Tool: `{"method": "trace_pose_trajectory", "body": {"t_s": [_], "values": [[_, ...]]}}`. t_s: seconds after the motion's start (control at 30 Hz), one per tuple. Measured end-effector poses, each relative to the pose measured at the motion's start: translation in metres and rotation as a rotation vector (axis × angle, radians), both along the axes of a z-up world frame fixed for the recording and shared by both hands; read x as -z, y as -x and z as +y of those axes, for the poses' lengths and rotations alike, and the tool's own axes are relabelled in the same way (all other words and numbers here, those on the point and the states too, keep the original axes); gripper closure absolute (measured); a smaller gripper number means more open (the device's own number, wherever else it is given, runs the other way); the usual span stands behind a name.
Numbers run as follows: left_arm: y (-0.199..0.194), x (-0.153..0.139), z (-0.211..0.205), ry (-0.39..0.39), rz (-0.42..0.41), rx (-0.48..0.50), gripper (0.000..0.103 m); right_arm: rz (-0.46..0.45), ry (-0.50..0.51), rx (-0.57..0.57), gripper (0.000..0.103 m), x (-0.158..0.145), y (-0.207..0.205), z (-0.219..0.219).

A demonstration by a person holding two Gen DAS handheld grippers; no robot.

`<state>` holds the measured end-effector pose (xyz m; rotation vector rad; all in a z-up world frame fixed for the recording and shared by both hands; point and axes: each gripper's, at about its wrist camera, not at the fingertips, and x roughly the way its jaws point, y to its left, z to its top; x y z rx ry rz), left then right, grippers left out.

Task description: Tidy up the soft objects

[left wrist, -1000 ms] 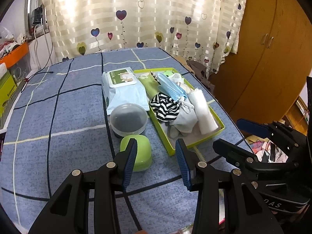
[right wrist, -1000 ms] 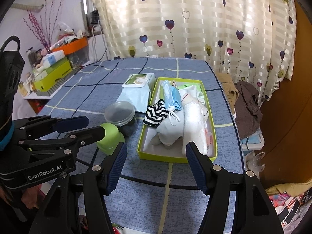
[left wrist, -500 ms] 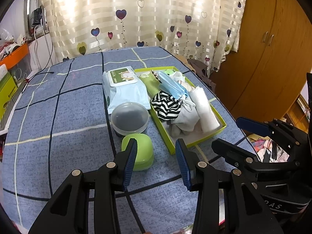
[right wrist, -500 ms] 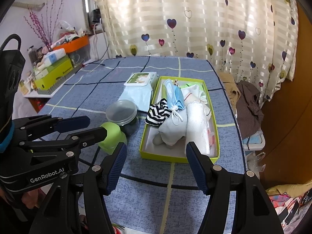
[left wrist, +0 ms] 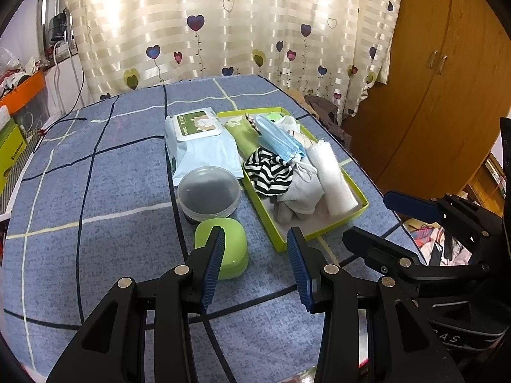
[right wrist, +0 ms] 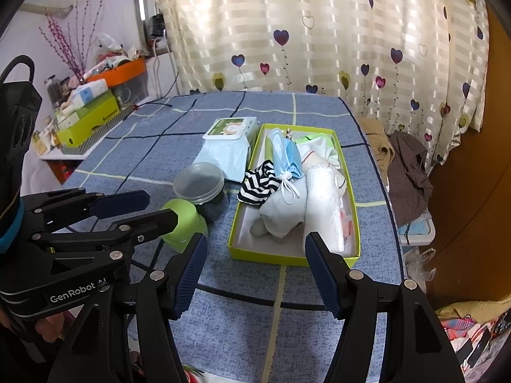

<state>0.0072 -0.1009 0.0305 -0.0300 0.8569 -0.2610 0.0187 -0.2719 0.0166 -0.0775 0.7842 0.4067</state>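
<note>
Two grippers idle, nothing has shifted over the last second, so no progress on sorting. Left to right in the left wrist view: wet-wipe pack (left wrist: 199, 146) at 11 o'clock, round lidded tub (left wrist: 208, 191) at 12, green soap case (left wrist: 223, 249) just ahead of the left gripper (left wrist: 254, 261), jaws released, empty. Yellow-green tray (left wrist: 322, 228) at 1 o'clock holds the soft stuff: striped cloth (left wrist: 271, 175), blue mask (left wrist: 279, 138), white rolled towel (left wrist: 332, 178). Right gripper (right wrist: 255, 271) sits at 6 o'clock below the tray, spread wide, grasping nothing. Wipes likely next.
</note>
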Motion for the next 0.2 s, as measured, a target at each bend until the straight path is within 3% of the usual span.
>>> {"method": "trace_pose_trajectory", "body": {"t_s": [0.2], "values": [[0.0005, 0.0004, 0.0005, 0.008, 0.005, 0.003, 0.061, 0.001, 0.0, 0.002, 0.039, 0.0, -0.0003, 0.0002]]}}
